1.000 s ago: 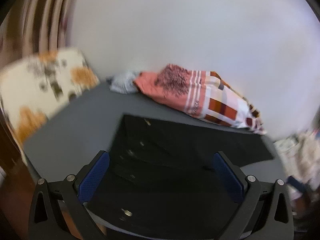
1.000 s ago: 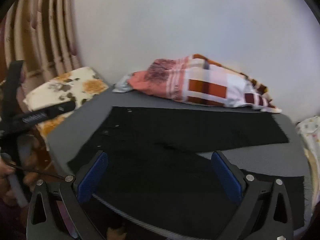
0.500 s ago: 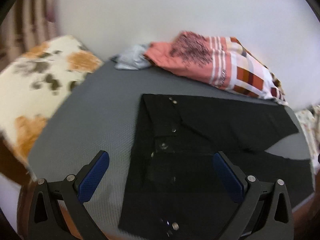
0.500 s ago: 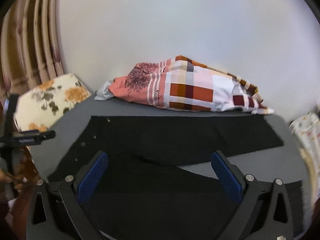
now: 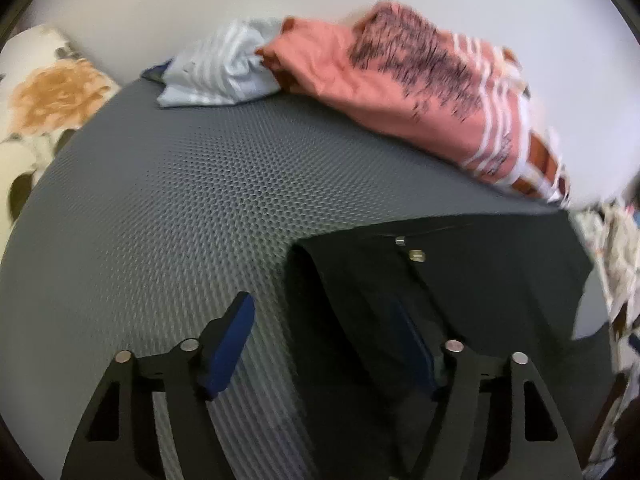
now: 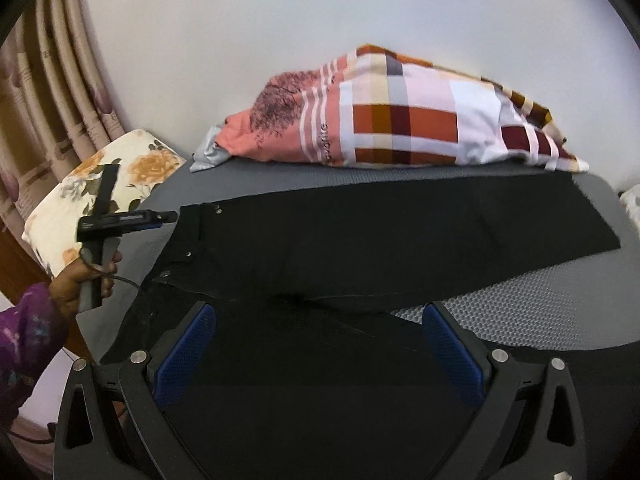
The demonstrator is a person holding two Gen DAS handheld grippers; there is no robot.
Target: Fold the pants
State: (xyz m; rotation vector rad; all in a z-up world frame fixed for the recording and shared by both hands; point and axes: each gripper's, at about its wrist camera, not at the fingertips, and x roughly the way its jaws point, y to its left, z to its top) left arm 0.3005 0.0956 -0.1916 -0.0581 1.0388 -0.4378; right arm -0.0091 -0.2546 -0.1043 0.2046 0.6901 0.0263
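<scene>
**Fold pants: opening stage, garment flat and unfolded**

Left wrist view. The left tool [image 5: 324, 336] sits low over the grey honeycomb-textured table [image 5: 180, 200], its blue-padded fingers [image 5: 228, 344] apart and holding nothing. The corner of the waistband of the black pants [image 5: 460, 300] lies between them: one finger is over bare mat, the other over dark cloth. Whether the pads touch the surface cannot be told; the frame is blurred. Two small metal fasteners [image 5: 416, 255] show near the waistband edge. At the far edge of the table lie a crumpled pale striped cloth [image 5: 224, 72] and a salmon patterned bedsheet bundle [image 5: 420, 92], touching each other. A floral cushion [image 5: 44, 100] stands beside the table.

Right wrist view. The right tool [image 6: 320, 344] hovers over the near leg of the pants [image 6: 360, 248], fingers apart and empty. The garment lies spread lengthwise, waistband toward the left tool [image 6: 124, 220], legs diverging in a shallow V with bare mat [image 6: 520, 312] between the hems. The far leg runs just beside the checked bundle [image 6: 400, 120]. The person's left hand [image 6: 84, 280] grips the left tool's handle; curtains [image 6: 52, 92] hang behind.

Progress. No fold is visible, so the task appears barely begun. Judged from the layout, the first step left is a grip on the waistband and one leg, to bring that leg over the other, followed by crosswise folds.
</scene>
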